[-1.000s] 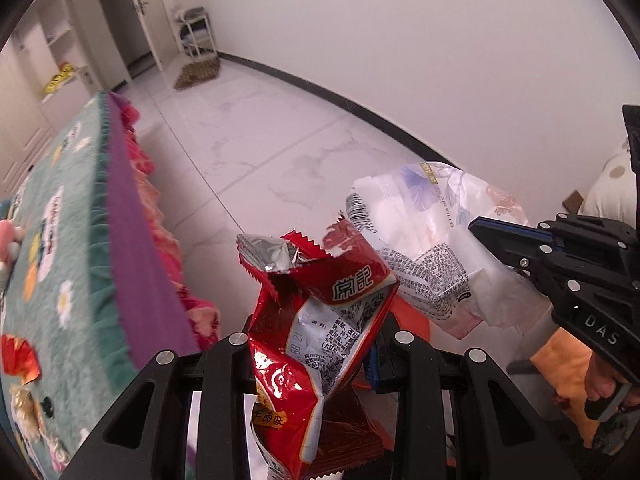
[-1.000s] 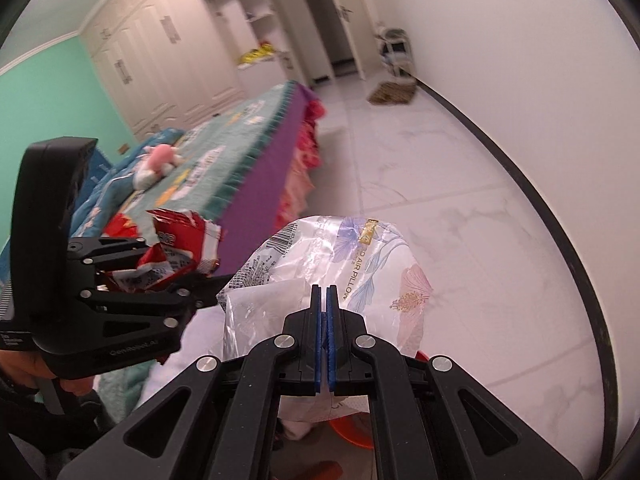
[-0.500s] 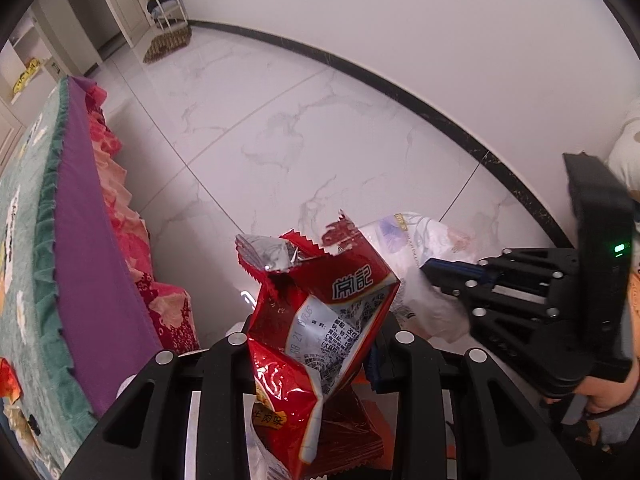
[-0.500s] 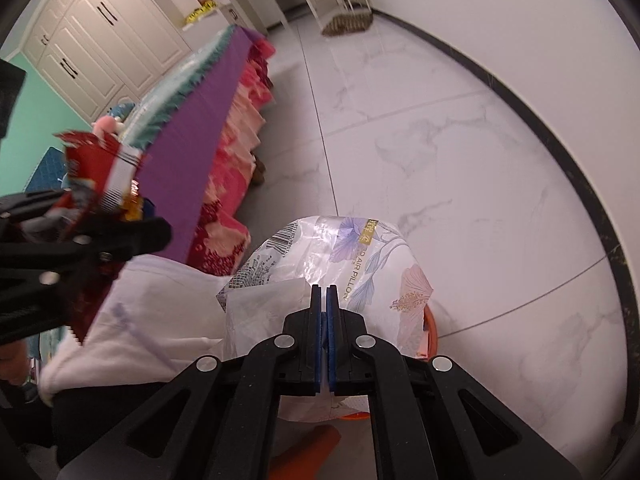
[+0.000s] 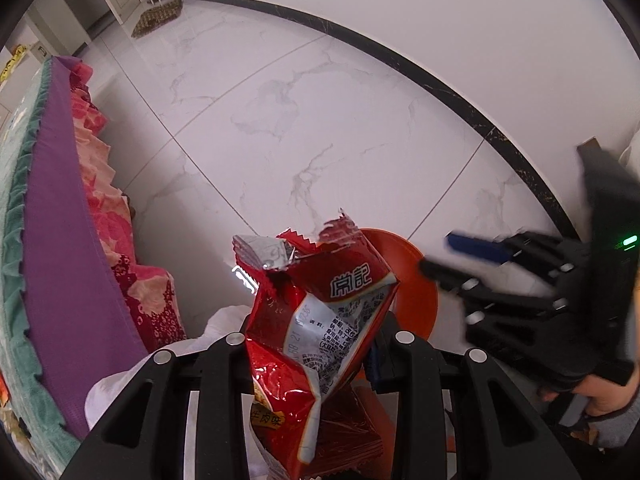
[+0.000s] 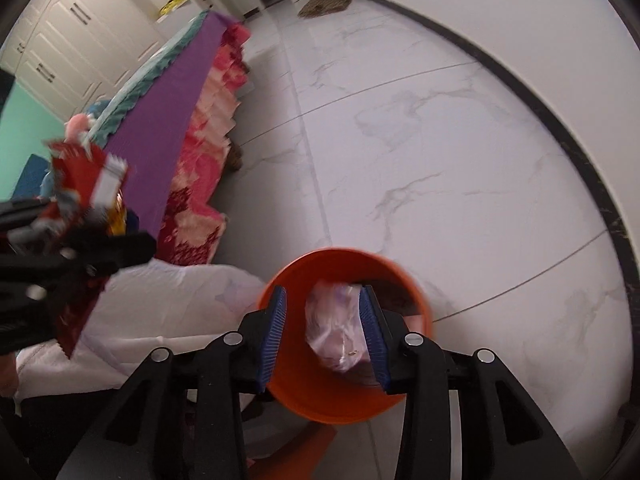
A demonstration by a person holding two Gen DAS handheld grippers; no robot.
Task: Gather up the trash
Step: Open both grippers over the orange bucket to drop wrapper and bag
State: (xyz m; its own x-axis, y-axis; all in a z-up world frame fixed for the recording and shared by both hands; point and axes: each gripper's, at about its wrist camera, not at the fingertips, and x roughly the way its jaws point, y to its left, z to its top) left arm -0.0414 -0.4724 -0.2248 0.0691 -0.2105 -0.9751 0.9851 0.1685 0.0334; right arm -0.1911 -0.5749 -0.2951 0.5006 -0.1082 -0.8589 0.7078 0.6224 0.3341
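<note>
Trash here means two wrappers and one orange bin (image 6: 344,336). The red snack wrapper (image 5: 320,328) stands upright between the fingers of the left gripper (image 5: 316,344), long axis running up out of the jaws, which are easing apart though the pads appear to pinch it yet. The bin's rim (image 5: 404,272) shows just behind and below the wrapper, so the drop lies straight ahead and downward for that hand. The right gripper (image 6: 324,332) hangs directly over the bin mouth, nearer to it than the left; its jaws are opening, and the pale plastic bag (image 6: 336,328) sits between the blue pads, apparently loose inside the bin. A second ago that gripper was clamped tight on the bag, held high above the floor; both hands have since come down, and the bin has come into full view beneath the right one
</note>
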